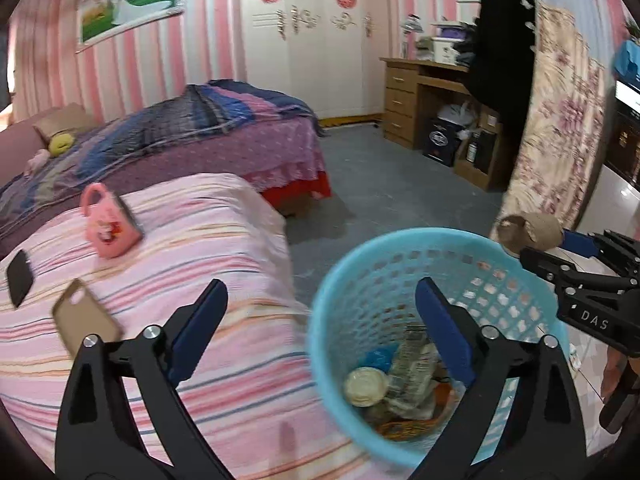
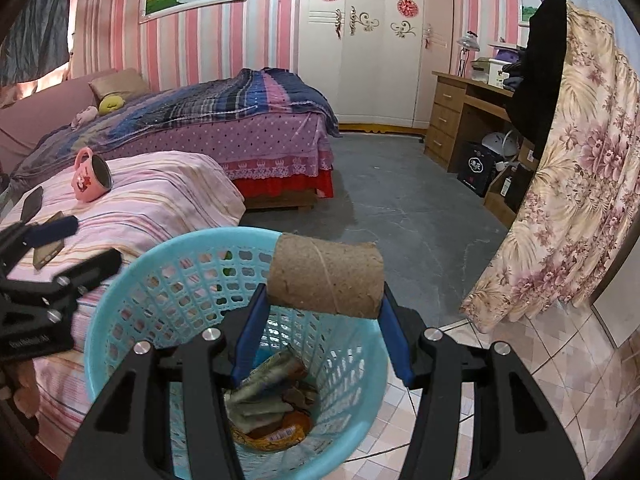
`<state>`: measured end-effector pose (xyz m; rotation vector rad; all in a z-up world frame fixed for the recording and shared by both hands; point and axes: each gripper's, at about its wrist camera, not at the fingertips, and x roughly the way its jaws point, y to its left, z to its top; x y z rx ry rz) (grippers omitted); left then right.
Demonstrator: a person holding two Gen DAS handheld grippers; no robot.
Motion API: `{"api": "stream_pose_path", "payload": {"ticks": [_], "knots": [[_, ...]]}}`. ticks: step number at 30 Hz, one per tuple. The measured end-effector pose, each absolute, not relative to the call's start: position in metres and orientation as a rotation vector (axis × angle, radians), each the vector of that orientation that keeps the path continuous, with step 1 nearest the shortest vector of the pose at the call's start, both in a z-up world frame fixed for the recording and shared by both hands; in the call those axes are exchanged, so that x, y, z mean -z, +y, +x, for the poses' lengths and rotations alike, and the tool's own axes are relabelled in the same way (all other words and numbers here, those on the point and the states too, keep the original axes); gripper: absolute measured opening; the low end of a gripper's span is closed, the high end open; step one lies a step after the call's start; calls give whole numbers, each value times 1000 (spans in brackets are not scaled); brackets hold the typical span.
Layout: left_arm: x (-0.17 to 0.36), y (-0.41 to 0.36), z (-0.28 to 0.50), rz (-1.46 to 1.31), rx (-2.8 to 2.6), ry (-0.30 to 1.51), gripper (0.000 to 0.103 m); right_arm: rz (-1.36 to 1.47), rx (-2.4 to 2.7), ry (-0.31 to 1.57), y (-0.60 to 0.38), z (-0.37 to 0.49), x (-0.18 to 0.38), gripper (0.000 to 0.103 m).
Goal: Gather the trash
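Observation:
A light blue mesh trash basket (image 1: 400,252) (image 2: 120,304) stands on the floor beside the striped bed and holds wrappers and a round lid (image 1: 366,386). My right gripper (image 2: 324,300) is shut on a brown cardboard tube (image 2: 326,276) and holds it across the basket's far rim; the tube also shows in the left wrist view (image 1: 530,230). My left gripper (image 1: 320,300) is open and empty, with one finger (image 1: 200,320) over the bed and the other (image 1: 444,320) over the basket.
On the pink striped bedcover (image 1: 192,240) lie a pink mug (image 1: 110,226), a black phone (image 1: 19,278) and a tan phone case (image 1: 86,322). A second bed (image 2: 240,120), a wooden desk (image 2: 460,108) and a floral curtain (image 2: 580,184) stand beyond the grey floor.

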<state>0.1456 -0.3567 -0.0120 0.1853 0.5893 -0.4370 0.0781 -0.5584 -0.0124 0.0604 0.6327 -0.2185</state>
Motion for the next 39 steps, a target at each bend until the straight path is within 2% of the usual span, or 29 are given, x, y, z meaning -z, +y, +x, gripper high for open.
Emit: {"api": "stream_pose_path", "payload": {"ticks": [4,6,8,12,14,18,25,39], "knots": [[4,-321,147,149,371,580,96,69,213,613,-553,81,12,55],[1,-301,146,127,337,577,97,73,213,604,-548,83,14,60],[-3,-287,144,116,315,572,97,58,225,598,-540,86,16,83],[-9,-249,132,116,253,556,97,71,226,600,-532,90,15,85],[-10,-231,123,116,233,550,97,107,219,585,-528,91,9,92],[-10,-192,102,109,198,557,97,162,202,521,-510,80,-6,98],[-6,-130,64,89,151,540,98,127,189,501,-441,55,-10,98],[2,-80,19,63,140,514,98,45,99,494,-331,0,-11,98]]}}
